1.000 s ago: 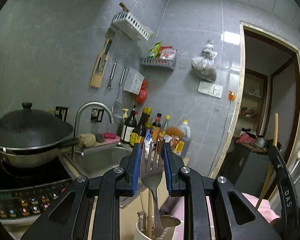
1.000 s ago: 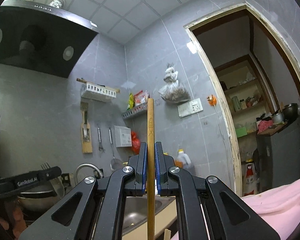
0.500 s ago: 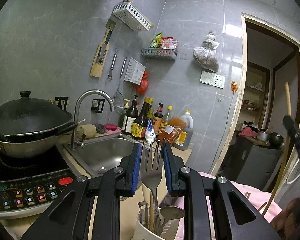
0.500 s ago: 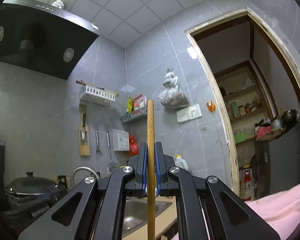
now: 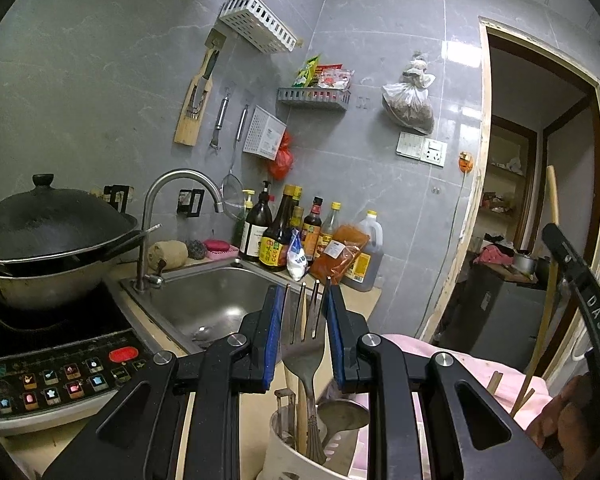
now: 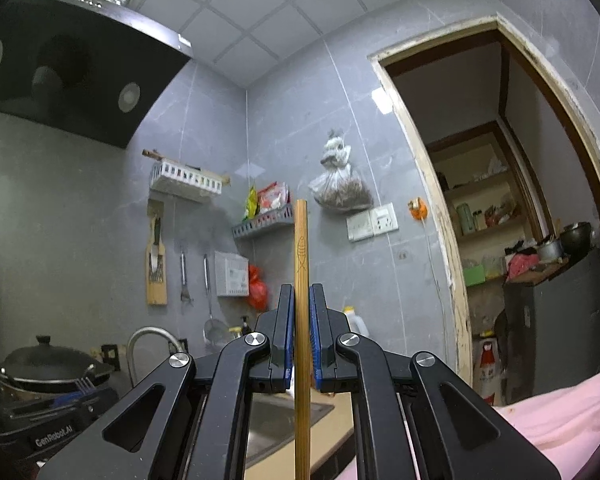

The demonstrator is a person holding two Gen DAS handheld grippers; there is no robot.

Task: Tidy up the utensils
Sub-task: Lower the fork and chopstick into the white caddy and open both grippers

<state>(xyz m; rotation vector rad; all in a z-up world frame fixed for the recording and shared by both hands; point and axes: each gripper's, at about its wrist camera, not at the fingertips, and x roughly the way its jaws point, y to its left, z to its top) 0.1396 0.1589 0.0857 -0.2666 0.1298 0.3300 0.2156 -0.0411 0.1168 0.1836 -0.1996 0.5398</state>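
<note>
My left gripper [image 5: 303, 292] is shut on a metal fork [image 5: 305, 344], tines up, its handle reaching down into a white utensil holder [image 5: 288, 456] that also holds a ladle [image 5: 342, 414] and other utensils. My right gripper [image 6: 301, 292] is shut on an upright wooden chopstick [image 6: 301, 248]. In the left wrist view the right gripper [image 5: 580, 296] shows at the far right with the chopstick [image 5: 552, 208] sticking up. In the right wrist view the left gripper [image 6: 56, 408] shows at the lower left with the fork tines [image 6: 85, 383].
A steel sink [image 5: 204, 300] with a faucet [image 5: 172, 200] lies behind the holder. A lidded wok [image 5: 48, 240] sits on an induction cooker [image 5: 40, 376] at left. Sauce bottles [image 5: 296, 236] line the counter's back. A pink cloth [image 5: 472, 376] with chopsticks lies at right. A doorway [image 5: 540, 184] opens at right.
The left gripper with the fork has lowered slightly towards the holder. The right gripper with the chopstick has moved closer beside it.
</note>
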